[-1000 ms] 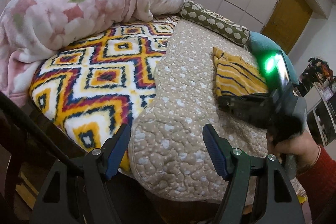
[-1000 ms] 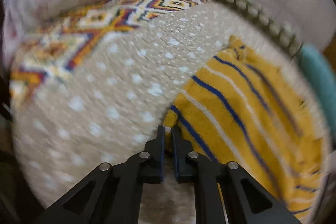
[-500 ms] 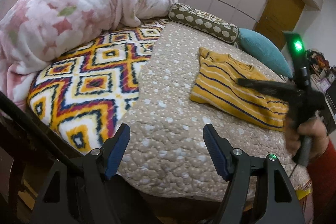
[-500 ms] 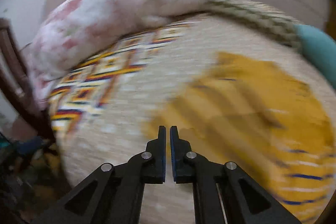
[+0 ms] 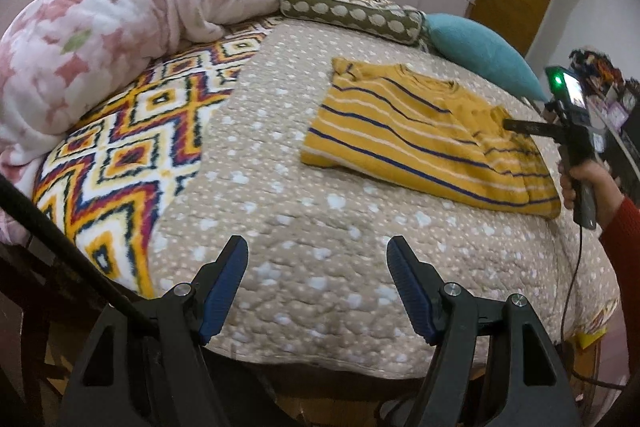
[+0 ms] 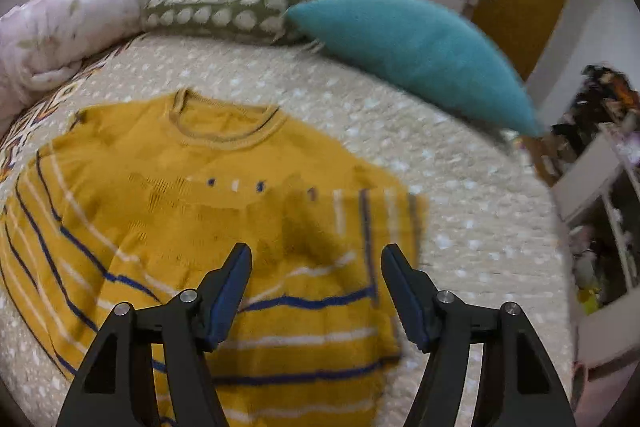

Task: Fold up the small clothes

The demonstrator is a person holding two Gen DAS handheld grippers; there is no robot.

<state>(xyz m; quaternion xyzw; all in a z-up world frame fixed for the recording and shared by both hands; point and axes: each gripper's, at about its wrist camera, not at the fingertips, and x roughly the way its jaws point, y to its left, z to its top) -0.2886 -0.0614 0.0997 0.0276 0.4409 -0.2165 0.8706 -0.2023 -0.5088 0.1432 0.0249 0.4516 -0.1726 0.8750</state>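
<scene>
A yellow sweater with blue and white stripes (image 5: 424,143) lies partly folded on the beige quilt (image 5: 304,227). In the right wrist view the sweater (image 6: 192,211) fills the left and middle, collar at the far side. My left gripper (image 5: 318,283) is open and empty over the quilt's near edge, well short of the sweater. My right gripper (image 6: 316,291) is open and empty, hovering above the sweater's right part. It also shows in the left wrist view (image 5: 520,126) at the sweater's right end, held by a hand.
A pink floral blanket (image 5: 120,23) is heaped at the far left. A patterned fleece cover (image 5: 132,147) lies left of the quilt. A spotted bolster (image 5: 352,11) and a teal pillow (image 5: 480,51) lie at the far side. Shelves (image 6: 600,211) stand to the right.
My right gripper let go of the sweater's corner, swung up and to the right end, and opened. The sweater now lies spread wider. The left gripper stayed open and drew back slightly.
</scene>
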